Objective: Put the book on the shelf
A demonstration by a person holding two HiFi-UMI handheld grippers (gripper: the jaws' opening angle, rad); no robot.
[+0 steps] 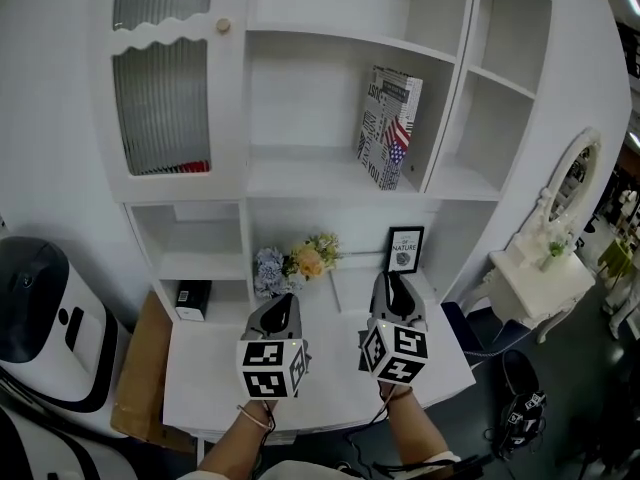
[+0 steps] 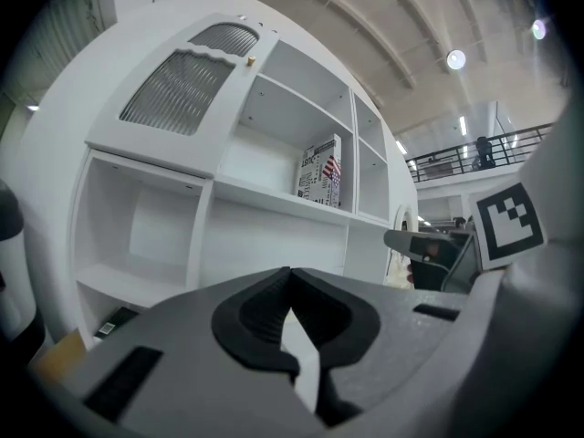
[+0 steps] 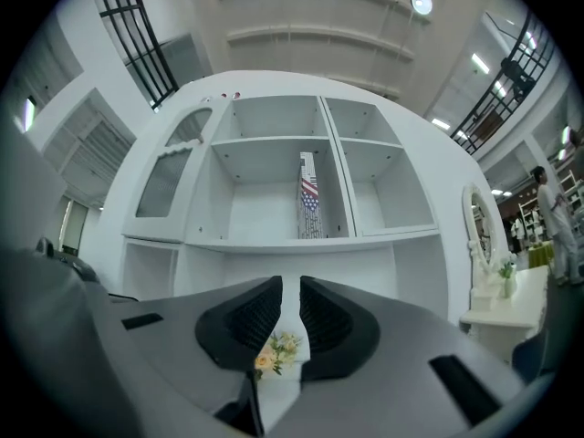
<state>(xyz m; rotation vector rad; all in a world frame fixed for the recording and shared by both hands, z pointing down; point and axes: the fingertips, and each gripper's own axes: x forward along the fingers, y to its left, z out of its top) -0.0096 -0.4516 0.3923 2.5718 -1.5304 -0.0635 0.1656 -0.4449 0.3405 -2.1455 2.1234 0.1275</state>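
The book [image 1: 390, 128], white with black print and a flag on its cover, stands upright and slightly leaning at the right end of the middle shelf [image 1: 300, 180]. It also shows in the left gripper view [image 2: 319, 172] and, spine on, in the right gripper view [image 3: 308, 197]. Both grippers hover low over the white desk [image 1: 330, 373], far below the book. My left gripper [image 1: 283, 300] [image 2: 290, 274] is shut with its tips touching and nothing in it. My right gripper [image 1: 393, 280] [image 3: 291, 283] shows a narrow gap between its jaws, and they hold nothing.
A bunch of flowers [image 1: 305, 260] and a small framed sign [image 1: 405, 249] stand at the back of the desk. A black box [image 1: 192, 296] lies in a low left cubby. A white-and-black appliance [image 1: 40, 318] stands at left, a cardboard box [image 1: 140, 368] beside the desk, a vanity table [image 1: 535, 273] at right.
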